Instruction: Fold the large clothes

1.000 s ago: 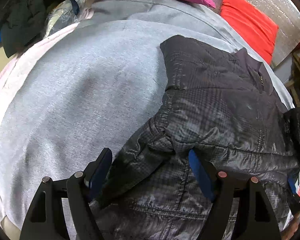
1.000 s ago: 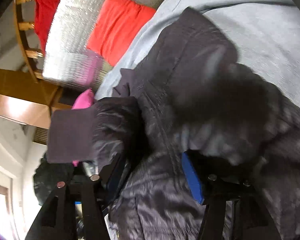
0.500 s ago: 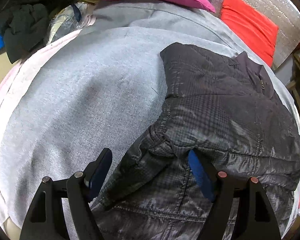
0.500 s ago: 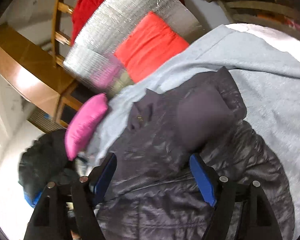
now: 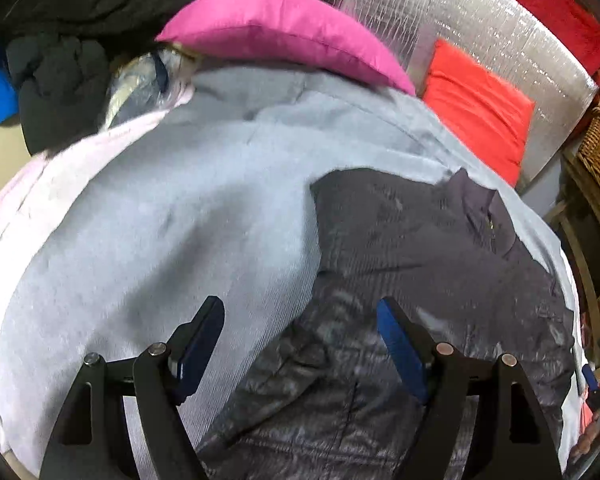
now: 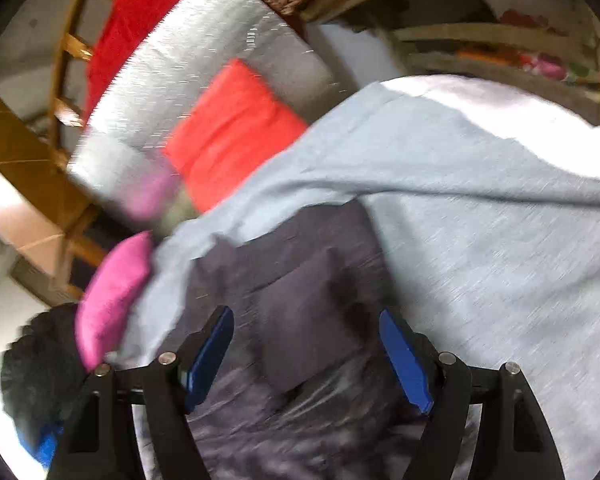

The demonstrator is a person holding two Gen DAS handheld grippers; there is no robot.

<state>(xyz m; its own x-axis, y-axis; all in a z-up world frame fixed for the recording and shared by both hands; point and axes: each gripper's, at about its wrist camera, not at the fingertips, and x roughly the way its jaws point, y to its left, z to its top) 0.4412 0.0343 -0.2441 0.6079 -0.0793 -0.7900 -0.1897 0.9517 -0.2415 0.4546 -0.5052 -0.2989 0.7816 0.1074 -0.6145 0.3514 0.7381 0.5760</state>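
Right wrist view motion-blurred; jacket (image 6: 300,360) hem cut off by bottom edge; shelf items unreadable.

No readable text, label, brand, number or sign anywhere: none legible on fabric, cushions or gripper parts in either blurred view.

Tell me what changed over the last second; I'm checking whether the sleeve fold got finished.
The right gripper let go of the jacket's cuff, its jaws just opened, and the sleeve now lies folded across the dark jacket. Both grippers pulled up and back. The left gripper stayed open and empty; the jacket's body stayed on the grey blanket.
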